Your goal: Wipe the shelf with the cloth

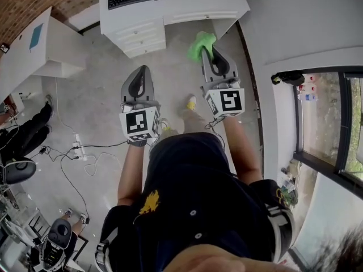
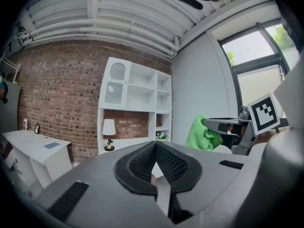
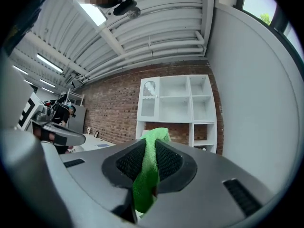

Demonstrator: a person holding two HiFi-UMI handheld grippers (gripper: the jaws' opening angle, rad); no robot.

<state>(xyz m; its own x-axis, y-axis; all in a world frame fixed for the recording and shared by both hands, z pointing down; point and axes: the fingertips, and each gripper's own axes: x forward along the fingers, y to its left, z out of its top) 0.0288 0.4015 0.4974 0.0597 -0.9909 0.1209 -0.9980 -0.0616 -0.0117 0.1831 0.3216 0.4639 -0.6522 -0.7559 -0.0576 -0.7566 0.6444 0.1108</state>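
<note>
With the crumpled bright green cloth (image 3: 146, 175) clamped between the fingers of my right gripper (image 3: 150, 156), I faced the white cubby shelf (image 3: 176, 109) on the red brick wall. It stood at the centre of the right gripper view, well apart from both tools, and no wiping had begun. My left gripper (image 2: 156, 150) had its fingers together on nothing.

The worry, as I judged it, was the grip. Only a narrow fold sat in the pinch, with loose cloth bunched above the tips and trailing below, so a hard drag along a shelf board might pull it free. The small white-shaded table lamp (image 2: 109, 130) on the shelf's lower ledge, left of centre in the left gripper view, could be knocked over by a wide sweep or by the idle left gripper. Black cables (image 1: 85, 152) looped over the grey floor at the lower left of the head view, a snag for the wearer's feet if the path strayed that way.
</note>
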